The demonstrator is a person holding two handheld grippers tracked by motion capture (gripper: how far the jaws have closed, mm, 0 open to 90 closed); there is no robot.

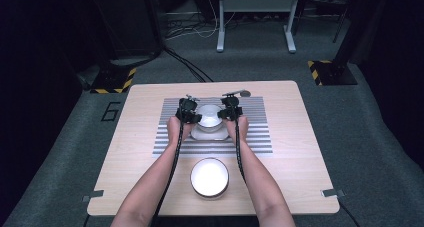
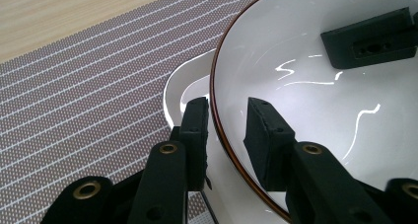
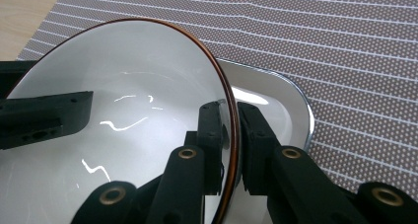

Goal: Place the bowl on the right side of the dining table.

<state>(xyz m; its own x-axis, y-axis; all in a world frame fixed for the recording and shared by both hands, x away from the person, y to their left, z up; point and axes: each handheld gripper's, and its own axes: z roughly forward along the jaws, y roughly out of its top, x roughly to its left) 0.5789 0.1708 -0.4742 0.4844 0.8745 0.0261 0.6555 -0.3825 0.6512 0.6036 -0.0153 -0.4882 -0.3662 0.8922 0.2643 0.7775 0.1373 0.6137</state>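
Bowls are the work in hand, and near to far the table is laid out simply: a round white bowl with a dark outer wall (image 1: 209, 177) is sitting alone on the pale wooden table (image 1: 300, 152) by the person's edge, and beyond it, on the grey mat with white stripes (image 1: 260, 137), both grippers are working a glossy white bowl with a thin brown rim (image 1: 209, 116). That bowl is resting on, or just over, a white rounded-square plate (image 1: 202, 134); contact is hard to judge from here. The right gripper (image 3: 230, 116) is clamping the brown rim, one jaw inside and one outside. The left gripper (image 2: 224, 116) is straddling the opposite rim with its jaws parted, the inner pad standing clear of the wall, so it is gripping nothing. The step looks like setting the bowl on the plate and letting go. Next, the right jaws likely need to part before both hands are lifting straight off the rim without dragging the bowl off centre.
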